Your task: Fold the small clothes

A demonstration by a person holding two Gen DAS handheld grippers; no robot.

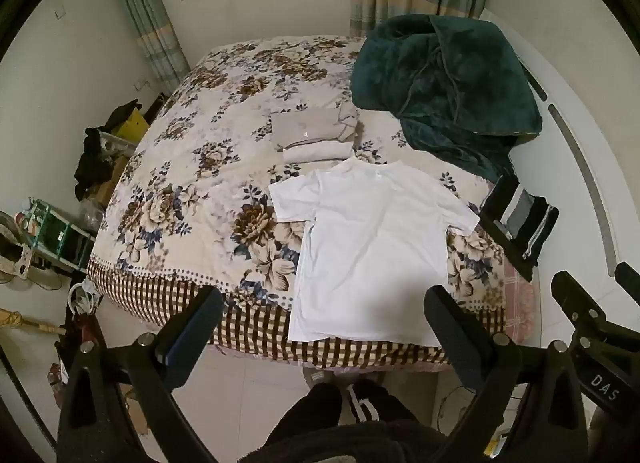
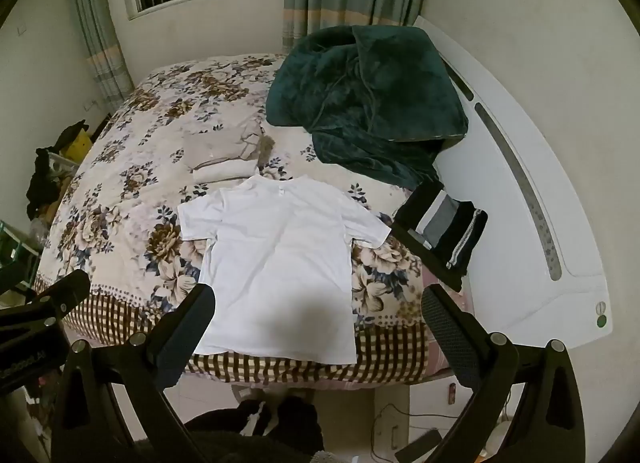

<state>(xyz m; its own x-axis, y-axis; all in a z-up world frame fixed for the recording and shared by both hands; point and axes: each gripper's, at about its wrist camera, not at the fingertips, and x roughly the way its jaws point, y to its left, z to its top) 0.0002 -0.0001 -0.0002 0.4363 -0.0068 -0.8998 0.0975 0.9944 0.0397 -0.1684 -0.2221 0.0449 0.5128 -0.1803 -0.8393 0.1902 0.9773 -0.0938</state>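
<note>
A white T-shirt (image 1: 372, 247) lies flat and spread out on the floral bed, collar away from me, hem at the near edge; it also shows in the right wrist view (image 2: 280, 259). Behind it sits a stack of folded beige clothes (image 1: 312, 135), also in the right wrist view (image 2: 224, 155). My left gripper (image 1: 324, 303) is open and empty, held above the near bed edge over the shirt's hem. My right gripper (image 2: 318, 303) is open and empty, also above the hem. The right gripper's body (image 1: 592, 327) shows at the right of the left wrist view.
A dark green plush blanket (image 1: 444, 83) is heaped at the bed's far right. Folded dark striped clothes (image 1: 524, 223) lie at the right by the white headboard (image 2: 520, 191). Clutter and a shelf (image 1: 52, 231) stand on the floor at the left. My legs (image 1: 344, 407) are below.
</note>
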